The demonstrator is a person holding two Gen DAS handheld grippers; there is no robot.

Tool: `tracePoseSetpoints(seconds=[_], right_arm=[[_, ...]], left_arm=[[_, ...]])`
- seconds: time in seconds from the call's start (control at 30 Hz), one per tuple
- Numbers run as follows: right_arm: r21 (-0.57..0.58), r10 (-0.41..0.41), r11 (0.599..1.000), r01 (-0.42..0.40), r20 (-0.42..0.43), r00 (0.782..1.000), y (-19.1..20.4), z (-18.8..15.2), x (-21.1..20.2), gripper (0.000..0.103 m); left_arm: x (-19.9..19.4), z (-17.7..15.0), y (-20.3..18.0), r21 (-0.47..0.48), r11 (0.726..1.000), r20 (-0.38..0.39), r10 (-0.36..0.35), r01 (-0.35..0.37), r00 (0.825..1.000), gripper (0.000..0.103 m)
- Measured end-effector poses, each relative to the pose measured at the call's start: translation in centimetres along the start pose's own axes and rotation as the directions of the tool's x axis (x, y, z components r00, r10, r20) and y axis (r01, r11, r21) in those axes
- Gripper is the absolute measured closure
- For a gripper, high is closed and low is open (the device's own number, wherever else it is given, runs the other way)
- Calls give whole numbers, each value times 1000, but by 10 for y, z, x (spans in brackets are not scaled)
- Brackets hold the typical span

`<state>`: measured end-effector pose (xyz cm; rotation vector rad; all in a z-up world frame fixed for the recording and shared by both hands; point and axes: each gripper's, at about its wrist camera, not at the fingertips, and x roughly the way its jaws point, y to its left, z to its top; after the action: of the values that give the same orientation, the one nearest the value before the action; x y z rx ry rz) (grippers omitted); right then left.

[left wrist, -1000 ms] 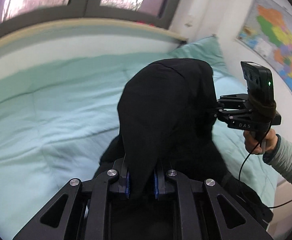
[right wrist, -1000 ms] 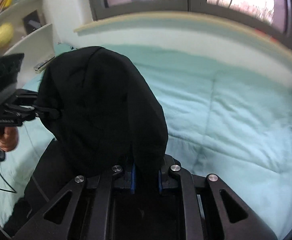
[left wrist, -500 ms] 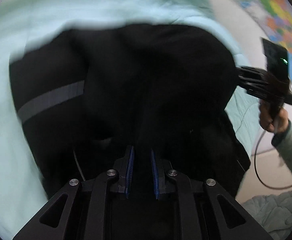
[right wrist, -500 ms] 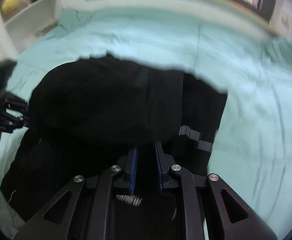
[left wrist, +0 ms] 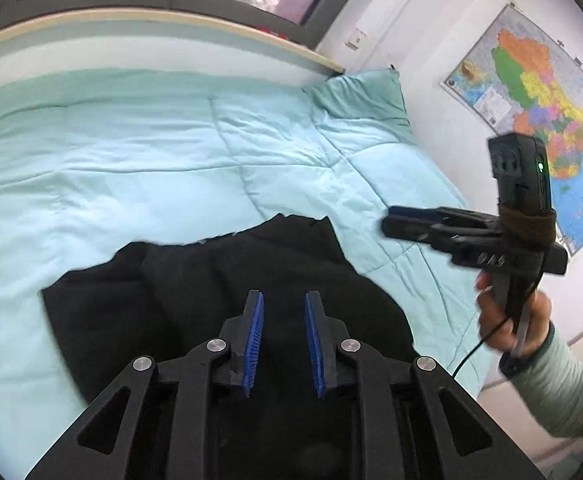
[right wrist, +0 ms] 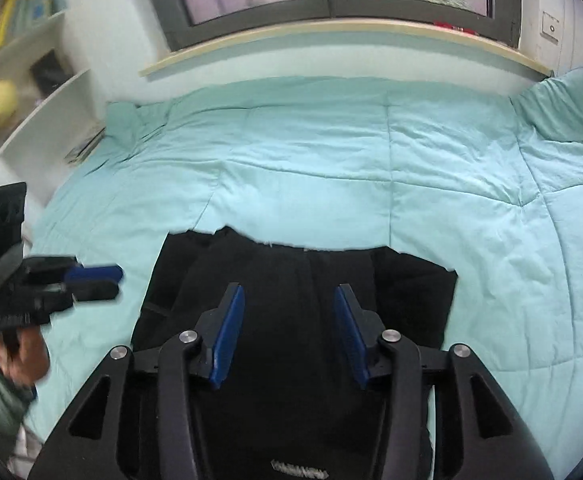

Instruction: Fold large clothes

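The black garment (right wrist: 303, 300) lies folded on the quilt (right wrist: 331, 168) under my fingers, its far edge just past my tips. My left gripper (left wrist: 283, 300) and right gripper (right wrist: 289, 296) hang spread, holding nothing; bare quilt stretches beyond.

Black garment (right wrist: 291, 280) lies flat and folded on the bed — spread right under the fingers (right wrist: 227, 332), not gripped.
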<state>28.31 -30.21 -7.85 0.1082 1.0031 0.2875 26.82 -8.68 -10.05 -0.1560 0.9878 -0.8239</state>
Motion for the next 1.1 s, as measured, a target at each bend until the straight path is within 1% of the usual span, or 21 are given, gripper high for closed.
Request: tracePoseSetpoints(seconds=[0.03,0.1,0.13,0.17,0.2,0.23,0.27,0.33,0.37,0.43,0.5,0.57,0.63,0.7,0.77,0.8,0.87,0.9,0.93,0.97,1.1], right_arm=[[16,29,999,-28,-32,999,-4,-4,14,52],[78,120,991,-110,-142,983,-3,-29,50,52],[102,141,987,-125,-176,974,-2,-44,61,53],[130,150,984,-122,-237,960,-3,-70,82,52],[121,128,988,-98,-276,952,-5,-90,93,52],[77,61,996,-38,-328,943,-2,-118,111,53],[55,23,998,-4,-350,937,0,-144,125,53],[64,1,998,22,-330,944,-4,-174,145,53],[57,-19,998,38,-298,954,-3,-181,146,53],[46,-41,997,56,-272,961,-1,-181,142,53],[41,-32,998,45,-275,961,-1,-175,133,53],[30,0,1000,8,-265,964,0,-167,111,52],[35,43,999,-36,-231,972,2,-165,86,52],[32,76,997,-71,-191,979,3,-164,67,52],[25,73,997,-70,-191,979,3,-169,64,52],[35,70,997,-65,-212,975,0,-175,71,52],[65,46,997,-29,-275,960,-7,-188,94,52],[79,50,997,-27,-312,949,-7,-194,109,52],[100,63,995,-30,-343,937,-14,-203,125,52],[115,69,993,-31,-344,936,-18,-207,130,52],[112,63,993,-26,-340,938,-18,-204,117,52]], left_arm=[[10,1,3,-15,1000,-16,-23,22,1000,81],[39,-11,7,-66,995,-79,-85,80,993,81],[56,-24,14,-96,991,-131,-101,89,986,81],[69,-40,21,-123,989,-174,-105,84,979,81],[79,-57,26,-143,987,-207,-105,77,973,81],[92,-79,33,-159,986,-252,-94,54,963,81],[104,-100,41,-168,986,-289,-65,16,955,82],[125,-134,59,-264,965,-329,-89,-1,940,85],[130,-146,64,-297,955,-321,-98,-2,942,86],[126,-149,65,-321,947,-289,-99,1,952,89],[114,-144,60,-338,941,-269,-111,14,957,89],[97,-135,47,-295,955,-250,-109,31,962,89],[76,-129,31,-252,965,-224,-130,71,966,87],[57,-127,15,-229,963,-185,-185,141,965,79],[54,-132,9,-229,959,-172,-206,165,963,47],[58,-140,11,-230,962,-187,-194,149,963,44],[83,-153,22,-232,972,-264,-108,46,959,46],[99,-166,30,-243,970,-308,-76,-1,948,50],[106,-172,34,-251,968,-322,-71,-13,944,54],[110,-179,39,-263,965,-322,-68,-20,944,58],[96,-182,42,-303,953,-299,-92,-3,950,58]])
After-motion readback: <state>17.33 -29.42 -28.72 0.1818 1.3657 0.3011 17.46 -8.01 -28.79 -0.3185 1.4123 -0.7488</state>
